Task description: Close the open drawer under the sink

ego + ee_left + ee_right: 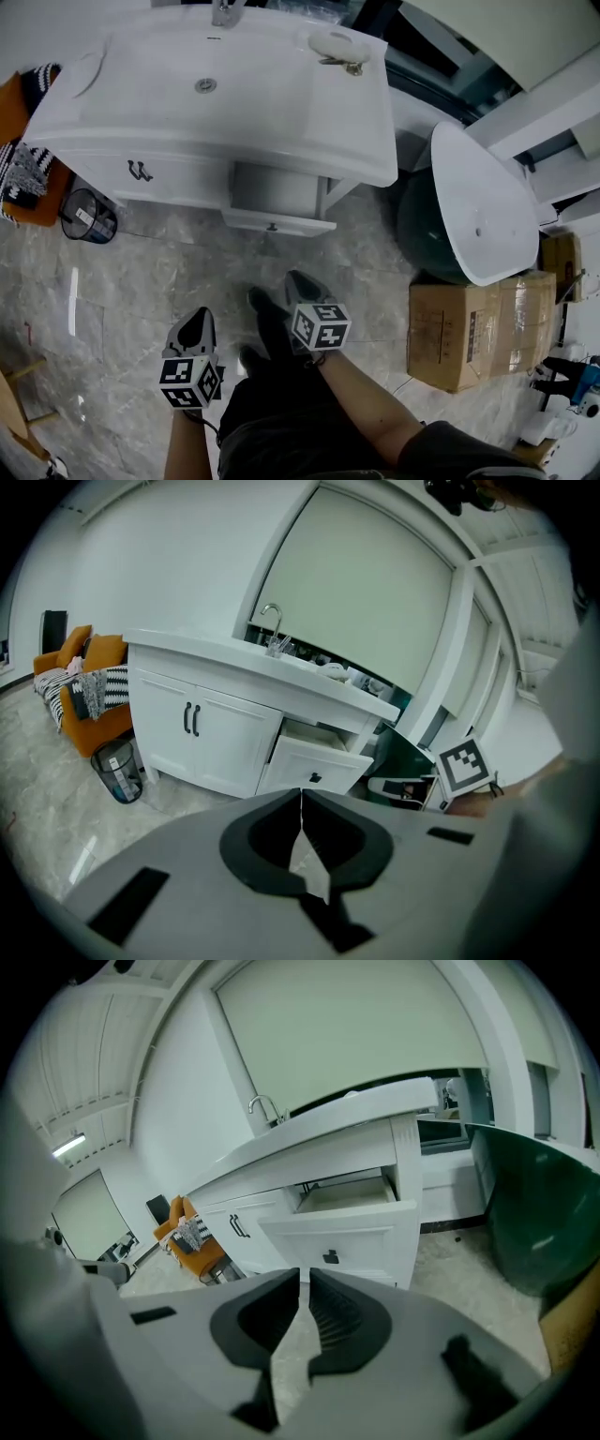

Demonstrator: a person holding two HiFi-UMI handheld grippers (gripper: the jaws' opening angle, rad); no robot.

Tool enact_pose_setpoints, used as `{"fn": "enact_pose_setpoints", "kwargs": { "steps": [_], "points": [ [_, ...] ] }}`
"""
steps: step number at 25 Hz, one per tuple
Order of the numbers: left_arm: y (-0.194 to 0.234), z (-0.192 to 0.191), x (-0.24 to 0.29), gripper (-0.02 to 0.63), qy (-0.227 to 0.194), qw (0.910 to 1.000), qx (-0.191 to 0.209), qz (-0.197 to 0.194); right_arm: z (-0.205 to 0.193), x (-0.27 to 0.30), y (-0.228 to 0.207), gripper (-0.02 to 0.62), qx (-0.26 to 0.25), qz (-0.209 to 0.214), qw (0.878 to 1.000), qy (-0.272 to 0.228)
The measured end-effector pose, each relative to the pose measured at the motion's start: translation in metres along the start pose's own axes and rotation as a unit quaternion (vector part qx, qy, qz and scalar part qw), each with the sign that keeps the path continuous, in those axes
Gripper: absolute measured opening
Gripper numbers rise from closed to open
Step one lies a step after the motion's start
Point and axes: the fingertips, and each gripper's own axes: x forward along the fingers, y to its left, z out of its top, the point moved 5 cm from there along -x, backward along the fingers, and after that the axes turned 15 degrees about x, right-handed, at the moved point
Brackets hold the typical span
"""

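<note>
White drawer (277, 221) pulled out under the right half of the sink (262, 103). Left gripper (194, 326) and right gripper (300, 284) well short of the sink, aimed toward it, touching nothing; both pairs of fingers pressed together, nothing between them.

Drawer (278, 199) open under sink (225, 89); bin (90, 216) left; box (480, 328) right.
</note>
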Motion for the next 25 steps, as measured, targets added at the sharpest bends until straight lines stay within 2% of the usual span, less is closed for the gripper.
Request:
{"fn": "enact_pose_setpoints", "kwargs": {
  "steps": [8, 12, 16, 25],
  "points": [
    [0.013, -0.009, 0.055, 0.015, 0.027, 0.9996, -0.007, -0.001, -0.001, 0.073, -0.016, 0.038, -0.009, -0.019, 0.999, 0.029],
    [0.019, -0.012, 0.081, 0.015, 0.038, 0.9992, -0.016, 0.000, -0.002, 0.109, -0.016, 0.137, -0.024, -0.024, 0.999, 0.041],
    [0.023, -0.014, 0.104, 0.015, 0.047, 0.9987, -0.017, -0.001, -0.003, 0.140, -0.020, 0.149, -0.033, -0.039, 0.998, 0.042],
    [0.027, -0.019, 0.139, 0.015, 0.068, 0.9974, -0.019, -0.011, 0.004, 0.183, -0.044, 0.149, -0.009, -0.081, 0.996, 0.036]
  ]
}}
